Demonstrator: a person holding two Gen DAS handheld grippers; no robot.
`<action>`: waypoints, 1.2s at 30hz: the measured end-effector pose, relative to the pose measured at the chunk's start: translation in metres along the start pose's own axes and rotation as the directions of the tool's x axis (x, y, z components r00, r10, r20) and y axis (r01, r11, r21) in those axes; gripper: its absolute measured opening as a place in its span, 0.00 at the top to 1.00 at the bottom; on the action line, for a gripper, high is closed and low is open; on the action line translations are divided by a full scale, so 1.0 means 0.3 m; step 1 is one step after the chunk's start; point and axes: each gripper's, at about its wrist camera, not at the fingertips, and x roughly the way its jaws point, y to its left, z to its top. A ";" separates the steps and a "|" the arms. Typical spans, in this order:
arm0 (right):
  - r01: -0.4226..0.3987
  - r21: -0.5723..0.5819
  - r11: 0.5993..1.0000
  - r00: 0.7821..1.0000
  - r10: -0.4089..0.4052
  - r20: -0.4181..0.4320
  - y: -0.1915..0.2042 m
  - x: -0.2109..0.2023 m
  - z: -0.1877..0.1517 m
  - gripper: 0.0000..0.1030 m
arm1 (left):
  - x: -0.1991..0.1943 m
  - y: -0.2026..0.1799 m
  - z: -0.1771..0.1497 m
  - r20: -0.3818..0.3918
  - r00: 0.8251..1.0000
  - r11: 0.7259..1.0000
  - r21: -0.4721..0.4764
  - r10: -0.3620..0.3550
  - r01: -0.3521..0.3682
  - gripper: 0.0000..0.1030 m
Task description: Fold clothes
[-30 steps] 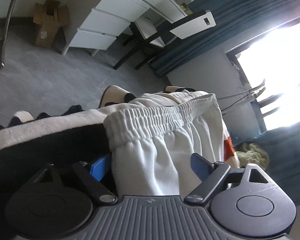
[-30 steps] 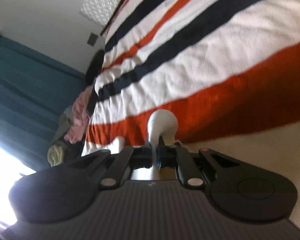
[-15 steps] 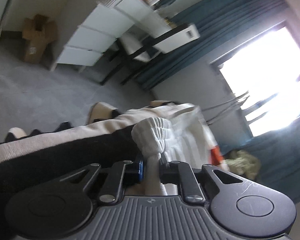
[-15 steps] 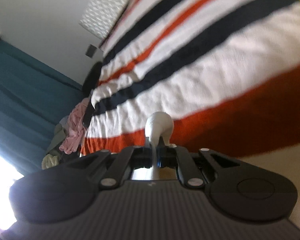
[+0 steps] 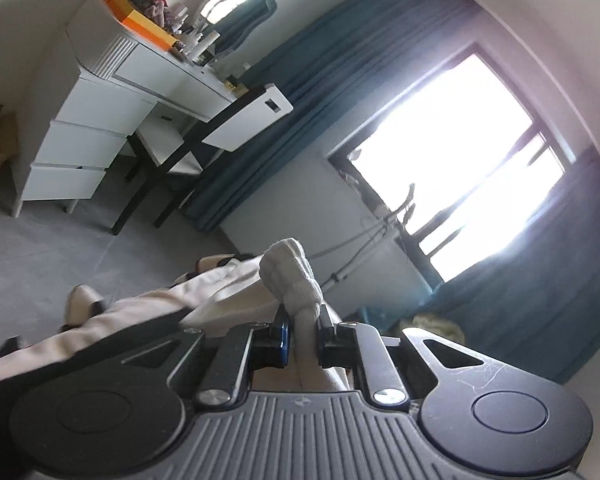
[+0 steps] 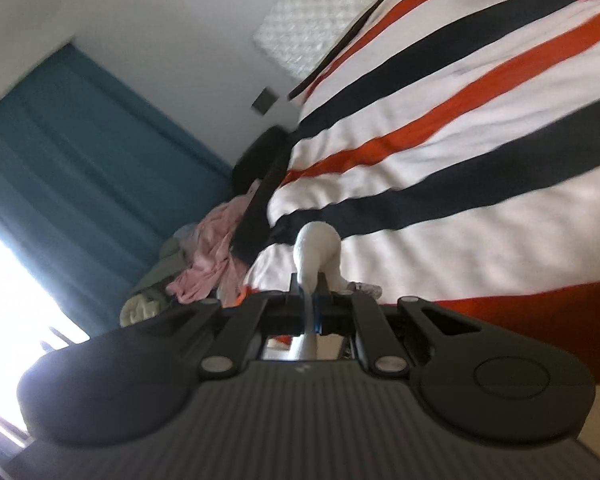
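Observation:
My left gripper (image 5: 302, 322) is shut on the bunched elastic waistband of the white shorts (image 5: 290, 276), which stick up as a ribbed lump between the jaws; more white cloth trails off to the left. My right gripper (image 6: 309, 292) is shut on another bunched part of the white shorts (image 6: 317, 248), held above the striped bed cover (image 6: 480, 152). The rest of the shorts hangs below both grippers, out of sight.
A white dresser (image 5: 112, 120) and a black-and-white chair (image 5: 204, 136) stand on grey carpet at left. Teal curtains (image 5: 300, 92) frame a bright window. A pile of pink and green clothes (image 6: 204, 256) lies beside the bed's far edge.
My left gripper has shut on the waistband and lifted, tilting up toward the window. My right gripper has stayed shut and swung further over the bed, which now looks lower.

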 end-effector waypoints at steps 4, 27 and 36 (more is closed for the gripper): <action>0.018 -0.120 0.993 1.000 -0.018 0.001 0.186 0.242 -0.060 0.93 | 0.231 -0.064 -0.003 0.021 0.999 0.999 -0.006 0.049 -0.049 0.88; 0.068 -0.482 0.874 0.969 -0.174 -0.177 0.349 0.841 -0.418 0.85 | 0.880 -0.203 -0.054 -0.193 0.948 0.946 0.256 0.253 -0.201 0.48; -0.073 -0.339 0.938 0.967 -0.017 -0.254 0.198 0.449 -0.306 0.54 | 0.521 -0.017 -0.145 -0.280 0.954 0.993 0.071 0.108 -0.092 0.30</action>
